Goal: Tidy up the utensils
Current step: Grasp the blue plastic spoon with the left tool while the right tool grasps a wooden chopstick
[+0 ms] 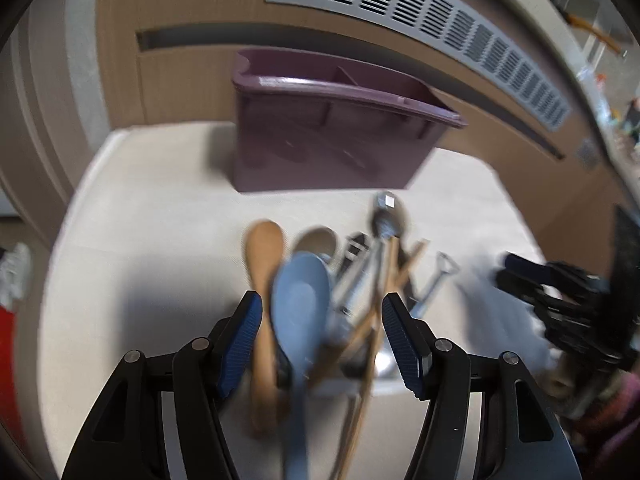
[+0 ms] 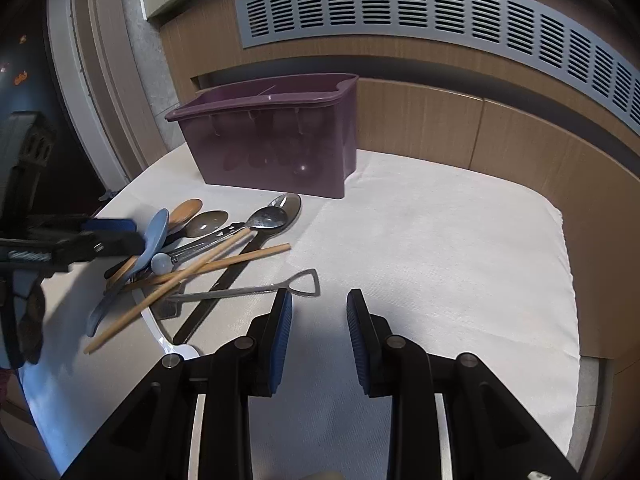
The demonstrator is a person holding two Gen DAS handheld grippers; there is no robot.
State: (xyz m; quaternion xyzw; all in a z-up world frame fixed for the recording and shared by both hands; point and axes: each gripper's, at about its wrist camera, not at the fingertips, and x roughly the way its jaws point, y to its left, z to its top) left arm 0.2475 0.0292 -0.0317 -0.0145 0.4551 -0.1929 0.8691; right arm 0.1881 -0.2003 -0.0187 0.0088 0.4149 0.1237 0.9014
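Note:
A pile of utensils lies on a white cloth (image 2: 440, 260): a wooden spoon (image 1: 264, 256), a blue spoon (image 1: 300, 300), metal spoons (image 2: 266, 218), wooden chopsticks (image 2: 224, 264) and a small shovel-shaped spoon (image 2: 256, 290). Behind the pile stands a purple divided caddy (image 1: 332, 136), also in the right wrist view (image 2: 272, 140). My left gripper (image 1: 320, 298) hangs open over the pile, the blue spoon and chopsticks showing between its spread fingers, pads apart from them. My right gripper (image 2: 319, 294) is open over bare cloth, right of the shovel spoon's handle, holding nothing.
A white plate rim (image 2: 176, 348) shows under the near end of the pile. A wood-panelled wall with a grey vent grille (image 2: 440, 12) curves close behind the caddy. The cloth's right edge (image 2: 568, 264) marks the end of the surface.

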